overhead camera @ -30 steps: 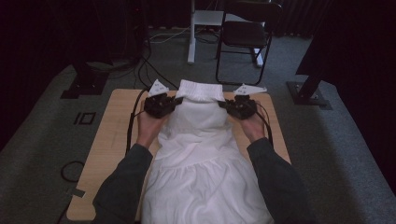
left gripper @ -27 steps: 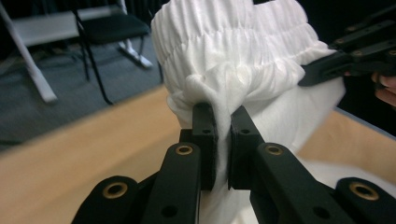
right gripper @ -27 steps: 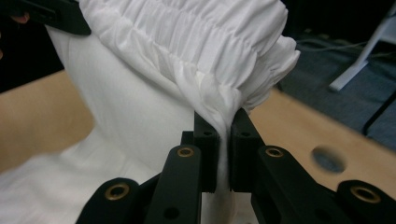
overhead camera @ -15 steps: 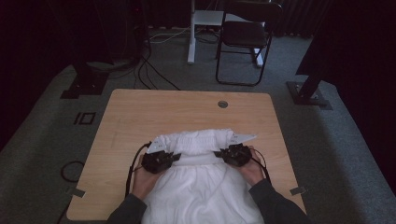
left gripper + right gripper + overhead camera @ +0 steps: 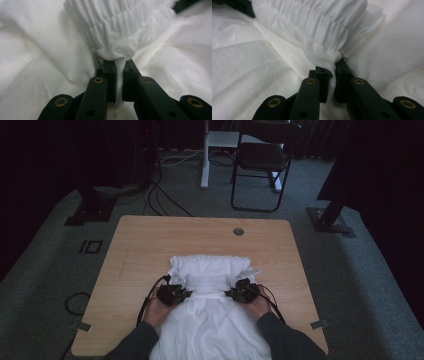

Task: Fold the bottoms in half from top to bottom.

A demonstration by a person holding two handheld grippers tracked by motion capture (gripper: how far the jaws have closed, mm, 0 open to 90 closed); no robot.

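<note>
A white garment (image 5: 210, 320) with a gathered, elastic band (image 5: 212, 281) lies on the wooden table (image 5: 150, 245), its top part folded back over itself and its lower part hanging off the near edge. My left gripper (image 5: 179, 290) is shut on the band's left end (image 5: 117, 53). My right gripper (image 5: 239, 292) is shut on the band's right end (image 5: 327, 58). In both gripper views a pinch of white cloth sits squeezed between the black jaws. Both hands rest low on the cloth.
A round cable hole (image 5: 238, 231) sits at the table's far right. Beyond the table stand a folding chair (image 5: 262, 160) and a white desk leg (image 5: 205, 155). Black stand bases (image 5: 330, 220) and cables (image 5: 160, 200) lie on the carpet.
Both grippers have come down and toward the near edge with the band in them, folding the garment's top part back over itself. The far half of the table is now bare.
</note>
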